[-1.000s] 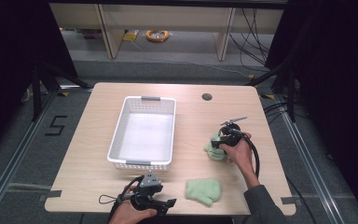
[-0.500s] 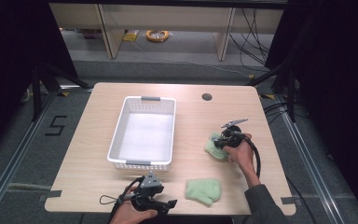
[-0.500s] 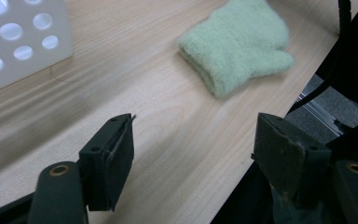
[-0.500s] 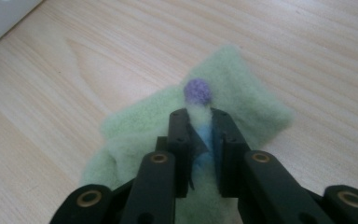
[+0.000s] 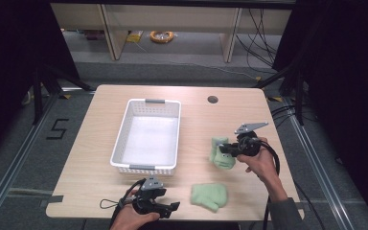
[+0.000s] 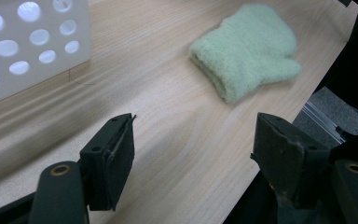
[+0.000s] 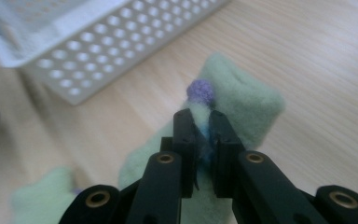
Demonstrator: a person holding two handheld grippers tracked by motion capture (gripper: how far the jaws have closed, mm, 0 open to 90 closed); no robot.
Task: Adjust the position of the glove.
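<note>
Right gripper [image 5: 226, 149], near the table's [image 5: 100, 143] right edge: jaws clenched on a fold of a pale green fluffy mitten [image 5: 220, 152], having just closed on it. In the right gripper view [image 7: 202, 125], pads nearly together with a thin pinch of green fabric and a trace of blue between them, a small purple pom-pom [image 7: 201, 91] sticking out just past the tips. Rest of that mitten [image 7: 242, 102] bunched under and around the jaws, hanging below the grip and, from above, lifted partly off the surface. Hard to tell whether its lower end touches the wood.

Left gripper [image 5: 170, 209], at the near edge, left of centre: jaws released, spread wide, nothing between them. In the left gripper view [image 6: 193, 151], bare wood between the two black pads, neither pad touching anything.

Second green mitten [image 5: 210, 195] flat near the near edge, just right of the left gripper and well apart from the first. In the left gripper view [image 6: 247, 49], ahead of the open jaws and toward the right one, clear of both.

White perforated basket [image 5: 120, 143] in the middle of the table, left of the held mitten; its corner [image 6: 32, 46] ahead-left of the left jaws, its side wall [image 7: 121, 51] beyond the right ones.
</note>
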